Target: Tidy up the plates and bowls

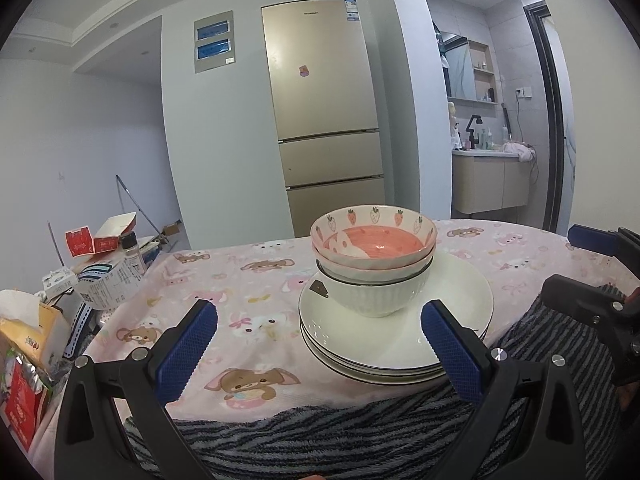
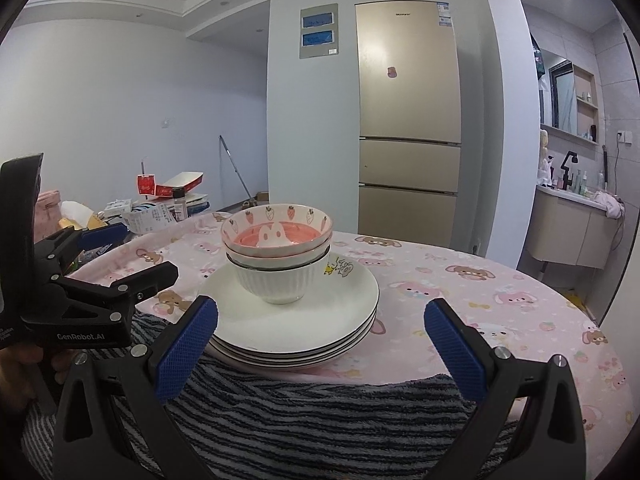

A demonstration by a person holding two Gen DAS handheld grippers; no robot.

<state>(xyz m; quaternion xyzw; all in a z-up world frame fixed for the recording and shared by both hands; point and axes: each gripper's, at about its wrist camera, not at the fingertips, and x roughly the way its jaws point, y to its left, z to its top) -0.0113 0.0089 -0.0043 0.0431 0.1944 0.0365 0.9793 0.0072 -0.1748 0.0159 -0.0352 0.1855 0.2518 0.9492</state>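
Centrally, stack of white plates [image 1: 396, 344] on pink-clothed table [image 1: 240, 292], white ribbed bowl [image 1: 376, 292] atop, strawberry bowls [image 1: 372, 240] nested within, left tongs [image 1: 320, 344] apart, right tongs [image 2: 320, 344] apart, both empty.

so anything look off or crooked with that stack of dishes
Nothing stands out. The bowls sit nested and upright on the stacked plates, unchipped, no spills. Only quirk: the bowls sit off-centre on the top plate. Both grippers, left and right, are open and clear.

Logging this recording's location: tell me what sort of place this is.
Most likely a home dining area: a gold refrigerator stands behind a table with a pink cartoon tablecloth, stacked bowls sit on plates, and a bathroom vanity shows through a doorway.
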